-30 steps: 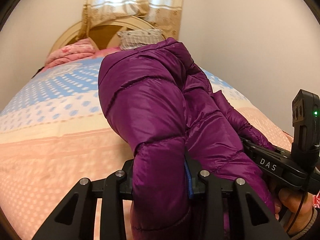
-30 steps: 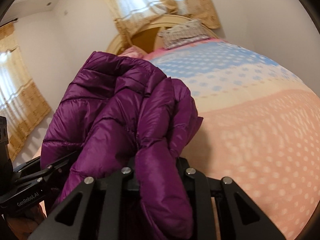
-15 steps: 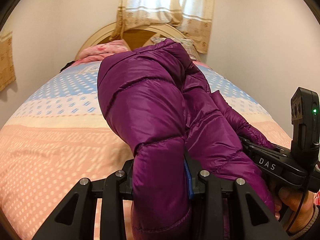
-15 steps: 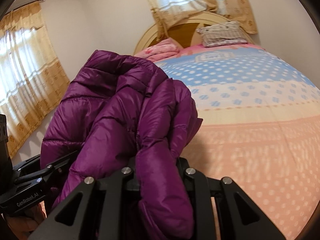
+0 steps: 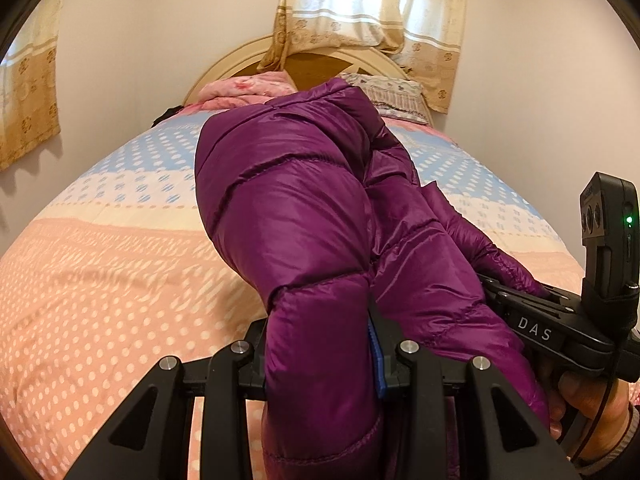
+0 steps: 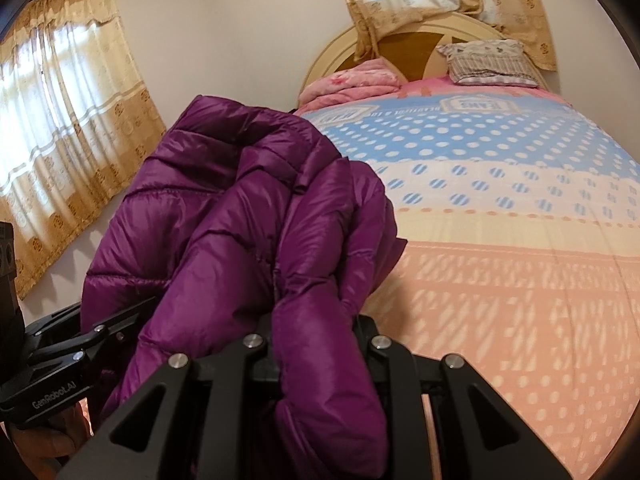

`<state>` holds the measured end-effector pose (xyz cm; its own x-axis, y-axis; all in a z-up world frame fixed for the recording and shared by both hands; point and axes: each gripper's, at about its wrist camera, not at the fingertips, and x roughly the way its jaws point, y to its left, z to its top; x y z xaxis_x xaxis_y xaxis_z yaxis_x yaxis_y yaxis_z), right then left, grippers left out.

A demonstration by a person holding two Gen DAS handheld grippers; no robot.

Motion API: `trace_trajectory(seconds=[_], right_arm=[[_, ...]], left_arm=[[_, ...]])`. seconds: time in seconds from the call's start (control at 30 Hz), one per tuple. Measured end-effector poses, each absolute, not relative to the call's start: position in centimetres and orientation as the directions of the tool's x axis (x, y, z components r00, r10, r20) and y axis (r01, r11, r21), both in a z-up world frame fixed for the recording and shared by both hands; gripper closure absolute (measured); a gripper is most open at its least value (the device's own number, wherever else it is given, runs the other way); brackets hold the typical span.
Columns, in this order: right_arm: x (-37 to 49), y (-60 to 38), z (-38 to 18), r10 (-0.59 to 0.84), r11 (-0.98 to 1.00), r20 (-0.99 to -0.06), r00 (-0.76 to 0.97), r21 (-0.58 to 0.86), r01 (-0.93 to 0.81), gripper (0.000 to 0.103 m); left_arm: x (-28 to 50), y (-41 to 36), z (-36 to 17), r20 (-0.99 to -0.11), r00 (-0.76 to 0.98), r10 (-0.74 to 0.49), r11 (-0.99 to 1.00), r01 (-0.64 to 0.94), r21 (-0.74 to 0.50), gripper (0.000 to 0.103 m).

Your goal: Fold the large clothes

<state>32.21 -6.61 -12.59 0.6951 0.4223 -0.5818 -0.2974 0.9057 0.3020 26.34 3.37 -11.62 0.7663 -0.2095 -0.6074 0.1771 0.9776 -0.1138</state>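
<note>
A purple quilted puffer jacket (image 5: 296,208) hangs bunched between both grippers, held up above the bed (image 5: 100,272). My left gripper (image 5: 320,344) is shut on a fold of it; its fingertips are buried in the fabric. My right gripper (image 6: 316,332) is shut on another fold of the jacket (image 6: 248,216). The right gripper also shows at the right of the left wrist view (image 5: 532,320), and the left gripper at the lower left of the right wrist view (image 6: 88,336).
The bed has a dotted pink, cream and blue cover (image 6: 520,240). A folded pink quilt (image 6: 356,80) and a patterned pillow (image 6: 488,62) lie by the arched headboard (image 5: 240,64). Curtained windows (image 6: 60,128) are on the left wall and behind the headboard.
Both grippers have swung with the jacket, so the view has turned toward the headboard and the left window. The grip on the jacket is unchanged.
</note>
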Motion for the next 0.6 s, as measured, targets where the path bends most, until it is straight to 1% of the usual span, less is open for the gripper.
trace_trajectory(seconds=[0.37,0.6], right_arm=[[33.0,-4.4,-15.4,0.429,0.903,-0.631,0.646,0.313,-0.294,0.080],[33.3,-4.1,-16.0,0.422,0.907,-0.643,0.639,0.309,-0.288,0.080]], left_arm=[[27.6,6.1,-14.2,-0.654,0.734,-0.182,0.983,0.135,-0.123,0.067],[28.0,6.7,-15.1,-0.660,0.729,-0.183,0.983,0.134,-0.125,0.067]])
